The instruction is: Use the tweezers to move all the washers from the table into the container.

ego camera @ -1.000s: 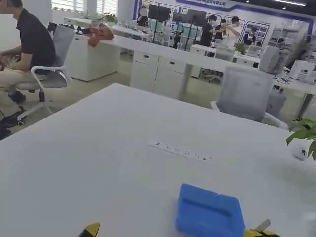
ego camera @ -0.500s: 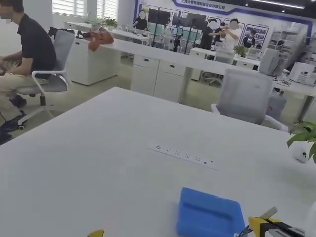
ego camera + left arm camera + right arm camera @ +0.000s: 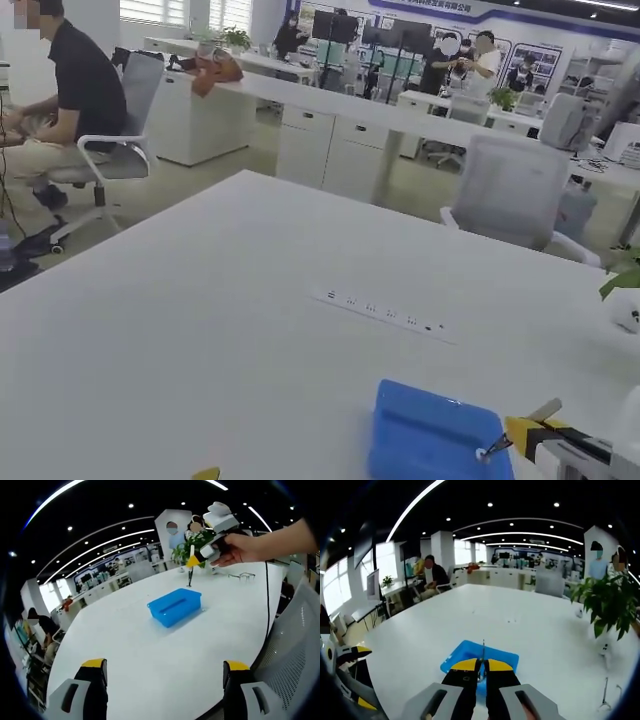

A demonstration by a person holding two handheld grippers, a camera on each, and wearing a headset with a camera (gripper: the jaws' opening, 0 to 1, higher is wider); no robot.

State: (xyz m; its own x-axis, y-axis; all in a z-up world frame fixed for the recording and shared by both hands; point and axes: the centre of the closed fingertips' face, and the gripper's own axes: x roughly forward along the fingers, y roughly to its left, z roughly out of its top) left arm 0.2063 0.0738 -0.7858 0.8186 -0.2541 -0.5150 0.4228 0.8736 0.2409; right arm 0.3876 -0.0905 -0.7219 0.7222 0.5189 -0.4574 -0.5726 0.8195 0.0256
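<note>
Right gripper view: right tool [image 3: 481, 664] clenches tweezers [image 3: 483, 651] over container [image 3: 506, 658] (left tool [image 3: 165, 664] released).

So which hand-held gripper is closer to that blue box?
Right. The right hand-held gripper hovers at the edge of the blue box; the left hand-held gripper sits well short of it.

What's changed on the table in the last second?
The right hand-held gripper, shut on the tweezers, has come in from the right, so the tweezer tips now reach over the right edge of the blue container. The container stays put on the table; the left hand-held gripper stays low, jaws open.
</note>
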